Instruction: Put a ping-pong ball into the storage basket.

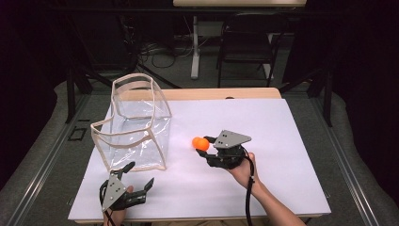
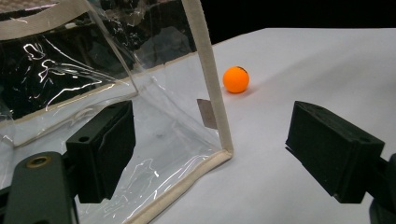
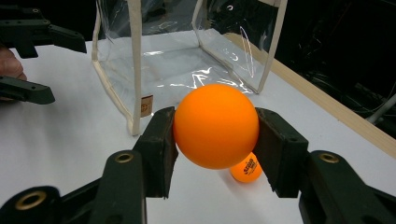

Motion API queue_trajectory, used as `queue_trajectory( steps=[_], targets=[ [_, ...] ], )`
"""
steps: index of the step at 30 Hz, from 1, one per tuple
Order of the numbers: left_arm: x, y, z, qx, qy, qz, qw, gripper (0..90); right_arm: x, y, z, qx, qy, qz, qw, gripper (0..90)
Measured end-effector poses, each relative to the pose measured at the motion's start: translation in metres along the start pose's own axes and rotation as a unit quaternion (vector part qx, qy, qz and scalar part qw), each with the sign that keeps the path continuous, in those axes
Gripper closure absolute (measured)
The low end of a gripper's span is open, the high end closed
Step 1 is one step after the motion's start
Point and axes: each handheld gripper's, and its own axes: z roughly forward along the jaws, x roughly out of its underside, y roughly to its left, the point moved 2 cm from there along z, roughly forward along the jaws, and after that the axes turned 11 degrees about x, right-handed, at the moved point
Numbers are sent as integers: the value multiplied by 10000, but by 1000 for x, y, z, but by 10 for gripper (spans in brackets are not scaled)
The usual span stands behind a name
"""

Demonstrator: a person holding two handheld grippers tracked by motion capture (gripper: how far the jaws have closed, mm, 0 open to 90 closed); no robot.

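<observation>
**One ball gripped, bag still empty**

Nearest the person, at the bench's front left, the left gripper [image 1: 136,176] has its fingers [image 2: 105,149] spread wide and grasping nothing; they stand just before the near corner of the clear bag [image 1: 134,125], one finger in front of the bag's wall, the other over bare bench [image 1: 282,141].

A little farther in, right of centre, the right gripper [image 1: 204,147] has its fingers [image 3: 159,149] clenched on an orange ball [image 3: 215,126]. The right gripper view shows the ball pinched squarely between both pads and lifted clear of the white surface. Beneath and just behind it a second orange ball [image 3: 246,170], with print on it, lies on the bench.

Beyond both grippers the clear bag stands upright, its fabric-trimmed mouth open to the top. Through the transparent walls nothing shows inside it.

As a judgement: the work looks to be putting the balls into the bag, and it is at an early stage. The pick-up of the first ball is done; the carry across to the bag's mouth and the release are left, then the same for the ball lying on the bench. The open left gripper seems placed to steady the bag's near edge.
</observation>
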Motion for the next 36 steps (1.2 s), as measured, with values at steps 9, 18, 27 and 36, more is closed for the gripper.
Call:
queue_trajectory(
  steps=[9,18,27,36],
  targets=[
    [0,0,0,8,-8,-4,10000,155,-4,-2,-2,33,-38,17,10000,505],
    [0,0,1,2,-9,-5,10000,155,-7,-5,-2,62,-41,6,10000,505],
    [0,0,1,4,-11,5,10000,155,-15,-9,-2,80,-74,-28,9999,506],
    [0,0,1,5,-8,1,10000,155,-24,-10,0,66,-90,-82,9999,505]
  ],
)
